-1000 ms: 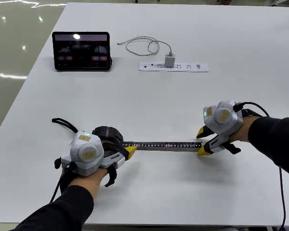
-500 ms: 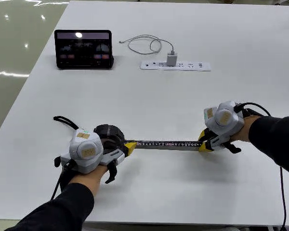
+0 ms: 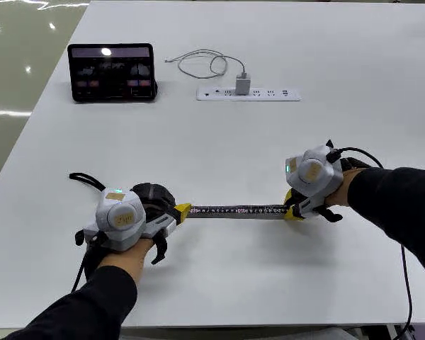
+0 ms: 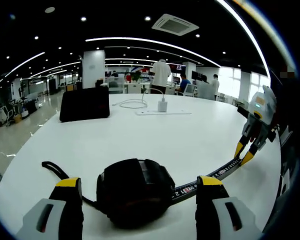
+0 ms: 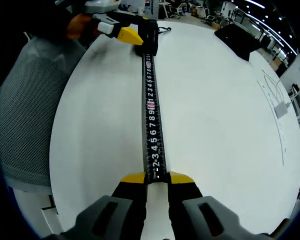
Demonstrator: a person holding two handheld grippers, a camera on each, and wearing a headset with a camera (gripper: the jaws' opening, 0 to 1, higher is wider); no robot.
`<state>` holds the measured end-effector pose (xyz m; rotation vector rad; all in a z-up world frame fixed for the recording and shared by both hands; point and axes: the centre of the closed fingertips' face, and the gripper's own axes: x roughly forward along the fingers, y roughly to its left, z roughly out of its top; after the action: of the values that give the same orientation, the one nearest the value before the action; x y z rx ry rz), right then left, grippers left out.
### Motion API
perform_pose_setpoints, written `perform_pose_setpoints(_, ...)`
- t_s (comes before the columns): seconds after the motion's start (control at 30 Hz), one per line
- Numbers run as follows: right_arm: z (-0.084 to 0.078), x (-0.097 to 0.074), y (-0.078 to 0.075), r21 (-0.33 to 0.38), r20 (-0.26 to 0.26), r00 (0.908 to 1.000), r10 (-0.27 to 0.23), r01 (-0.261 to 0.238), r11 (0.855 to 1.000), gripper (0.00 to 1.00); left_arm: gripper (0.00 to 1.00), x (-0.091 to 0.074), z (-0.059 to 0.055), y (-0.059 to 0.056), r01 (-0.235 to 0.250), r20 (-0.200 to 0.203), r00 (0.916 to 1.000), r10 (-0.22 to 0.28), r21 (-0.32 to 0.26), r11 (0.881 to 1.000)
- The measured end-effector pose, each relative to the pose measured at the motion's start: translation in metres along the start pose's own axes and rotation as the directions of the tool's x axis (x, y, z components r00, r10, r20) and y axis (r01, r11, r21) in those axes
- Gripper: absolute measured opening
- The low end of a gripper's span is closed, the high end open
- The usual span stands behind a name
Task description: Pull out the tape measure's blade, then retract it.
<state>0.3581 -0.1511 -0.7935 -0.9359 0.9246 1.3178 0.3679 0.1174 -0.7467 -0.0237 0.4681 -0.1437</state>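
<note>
The black tape measure case (image 3: 150, 195) lies on the white table (image 3: 219, 149), with its wrist strap (image 3: 85, 180) trailing left. My left gripper (image 3: 163, 204) stands open, one jaw on each side of the case (image 4: 135, 195) with a small gap on both sides. The blade (image 3: 237, 210) is drawn out rightward along the table. My right gripper (image 3: 292, 211) is shut on the blade's end. In the right gripper view the numbered blade (image 5: 151, 110) runs from the closed fingertips (image 5: 135, 178) to the case (image 5: 150, 36).
A dark tablet (image 3: 112, 72) stands at the far left of the table. A white power strip (image 3: 248, 93) with a charger and a looped cable (image 3: 198, 65) lies behind the work. The table's left edge (image 3: 28, 134) drops to a glossy floor.
The right gripper's jaws, spread around the blade's end a second ago, have shut on it. The left gripper and case stay put. The head camera shifted.
</note>
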Motion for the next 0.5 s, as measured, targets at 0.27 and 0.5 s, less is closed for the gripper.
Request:
perform_pose_setpoints(0.27,-0.002,0.002,-0.002,0.024,-0.001,1.0,0.0,0.0,1.0,0.11,0.81,0.01,-0.006,0.009,-0.051,-0.041,0.998,0.048,-0.06,0.997)
perform_pose_setpoints(0.5,-0.002,0.002,-0.002,0.036,0.009,0.9999,-0.004,0.004,0.999,0.1,0.67,0.013,-0.009,0.005,-0.037,-0.081,0.9962,0.032,-0.061,0.997)
